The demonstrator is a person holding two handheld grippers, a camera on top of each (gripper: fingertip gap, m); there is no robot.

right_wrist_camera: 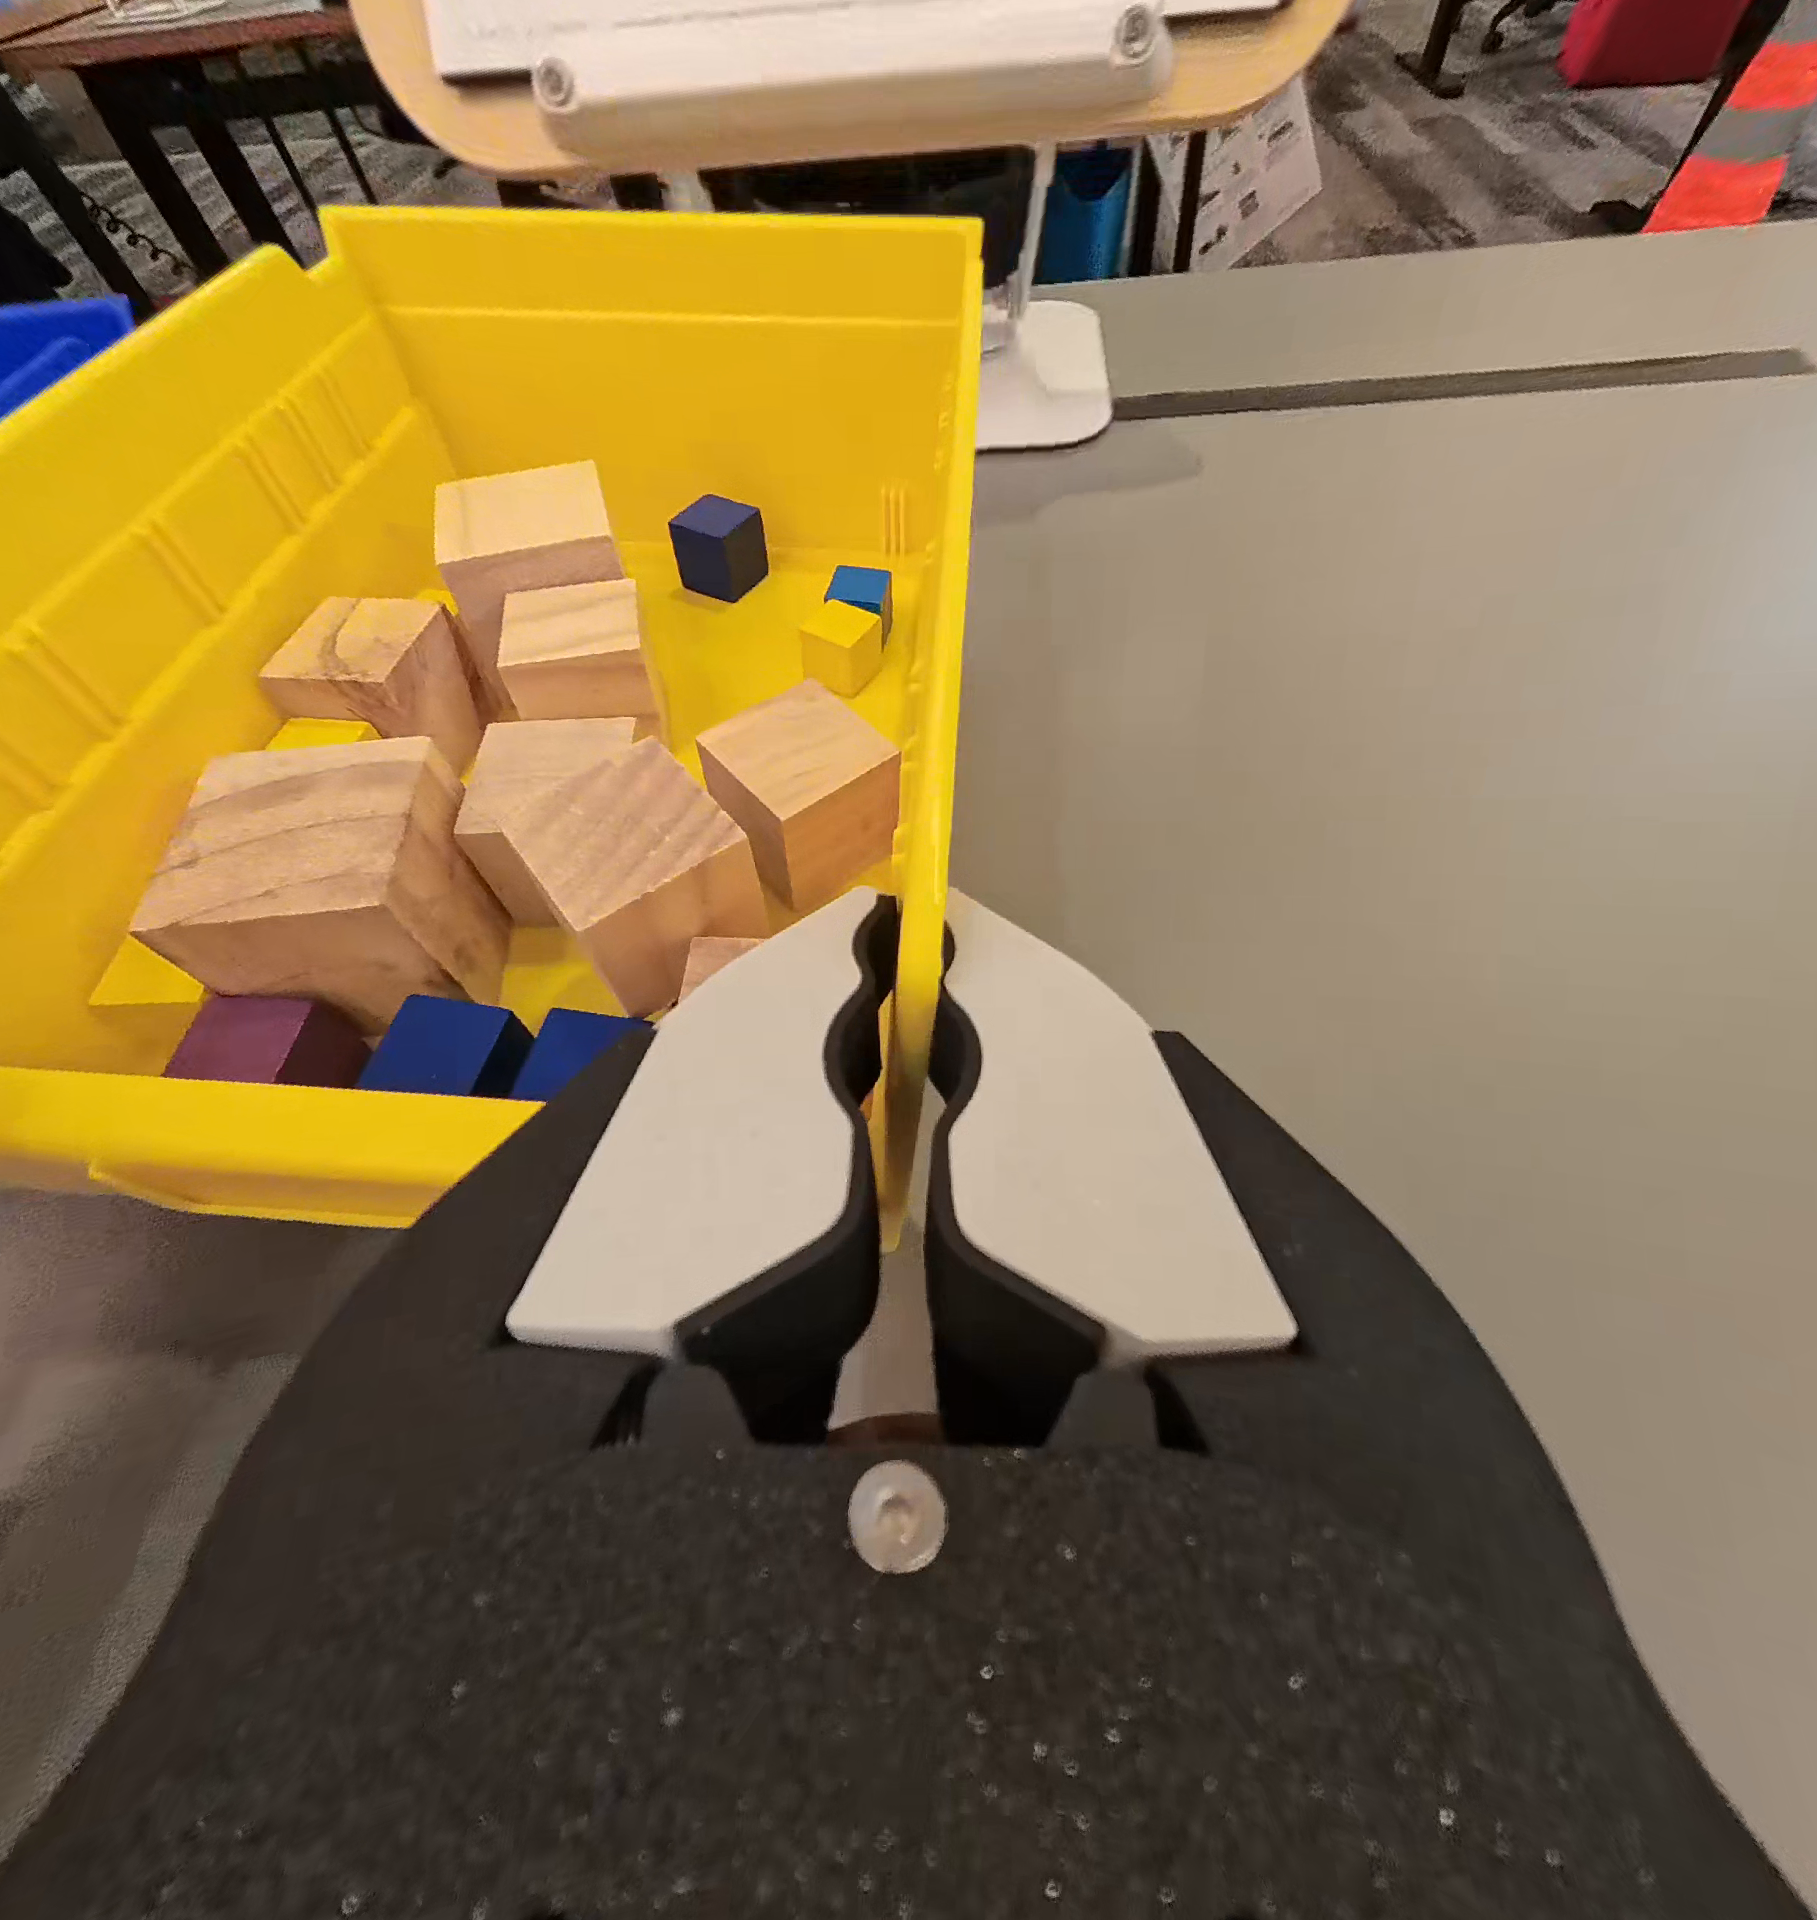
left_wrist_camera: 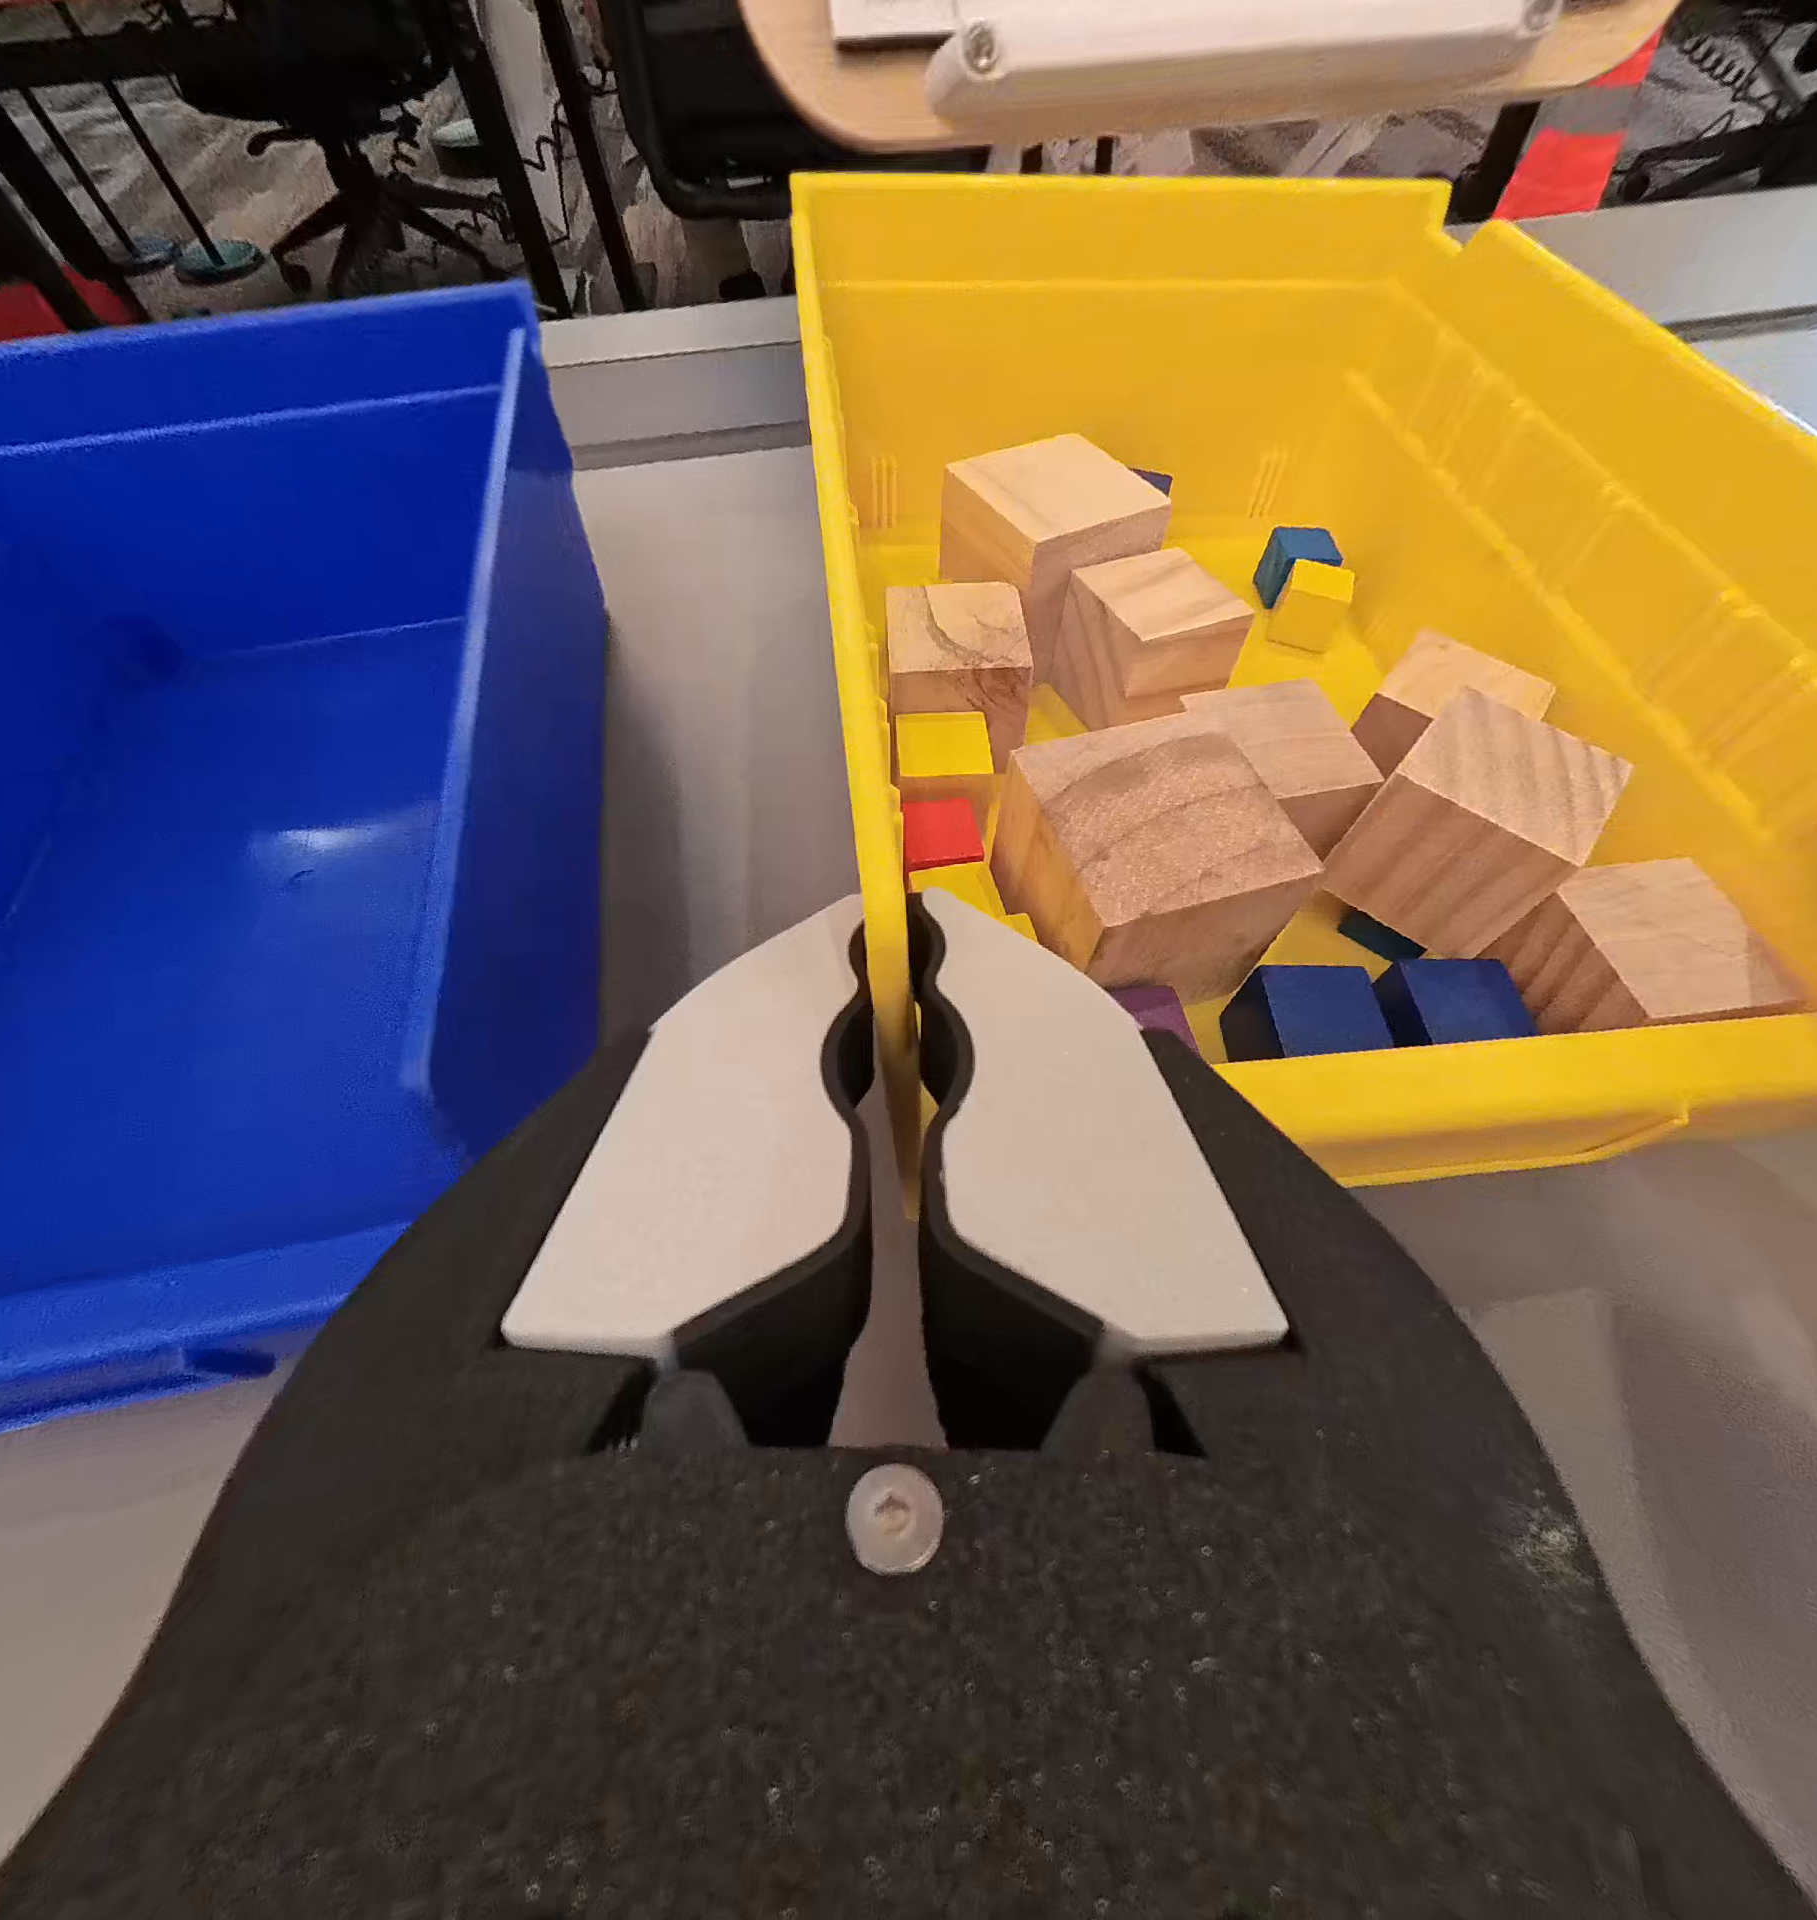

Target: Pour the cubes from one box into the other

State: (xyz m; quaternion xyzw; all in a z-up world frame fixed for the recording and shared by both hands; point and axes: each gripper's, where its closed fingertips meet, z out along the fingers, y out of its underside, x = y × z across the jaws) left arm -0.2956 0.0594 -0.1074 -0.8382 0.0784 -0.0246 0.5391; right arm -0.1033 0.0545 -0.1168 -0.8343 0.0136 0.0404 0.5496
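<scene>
Grey table (right_wrist_camera: 1403, 727): smooth, matte, flat. We have both bins on it side by side, well short of touching.

Blue box (left_wrist_camera: 208, 727), to the left in the left wrist view: glossy moulded plastic, straight walls, floor bare as far as we see. Nothing poured yet.

Yellow box (left_wrist_camera: 1091, 343): same glossy plastic, ribbed long wall, tall back wall, low front lip. All cubes we can see sit inside it. Whether it is lifted off the table, we cannot tell.

We judge the task at its start: grasp made, and the lift, the carry over the blue box and the tip all remain.

Left gripper (left_wrist_camera: 899, 925): grey faces on black wavy pads, clamped on the yellow box's thin left side wall. Right gripper (right_wrist_camera: 914, 914): likewise pinched on the right side wall.

Large cubes (left_wrist_camera: 1153, 842): bare pale wood, visible grain, sharp edges, jumbled and leaning on each other.

Small cubes (right_wrist_camera: 447, 1044): painted blue, purple, yellow, red; matte, scattered under and around the big ones.
</scene>
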